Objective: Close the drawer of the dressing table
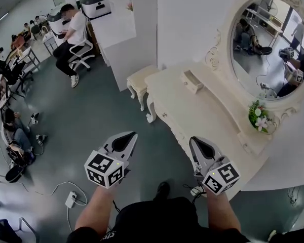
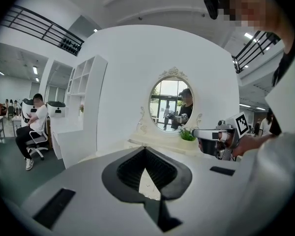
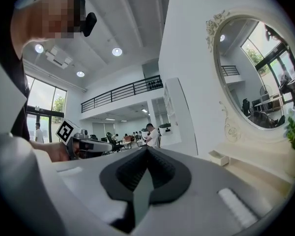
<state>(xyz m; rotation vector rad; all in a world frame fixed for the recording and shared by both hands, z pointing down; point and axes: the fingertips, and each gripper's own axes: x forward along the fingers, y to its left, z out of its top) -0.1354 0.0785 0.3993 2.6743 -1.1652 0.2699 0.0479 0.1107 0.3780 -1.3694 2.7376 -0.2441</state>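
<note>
Cream dressing table [image 1: 207, 113] stands on grey-green floor [image 1: 91, 120].

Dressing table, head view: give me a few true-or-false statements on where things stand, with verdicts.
The small drawer on the dressing table stands pulled out. True.
The left gripper grips that drawer. False: it is shut on nothing, over the floor.
Flowers sit beside the mirror. True.
The stool stands on the tabletop. False: it is on the floor by the table's end.
The right gripper has its fingers wide apart. False: they are together, empty.
</note>
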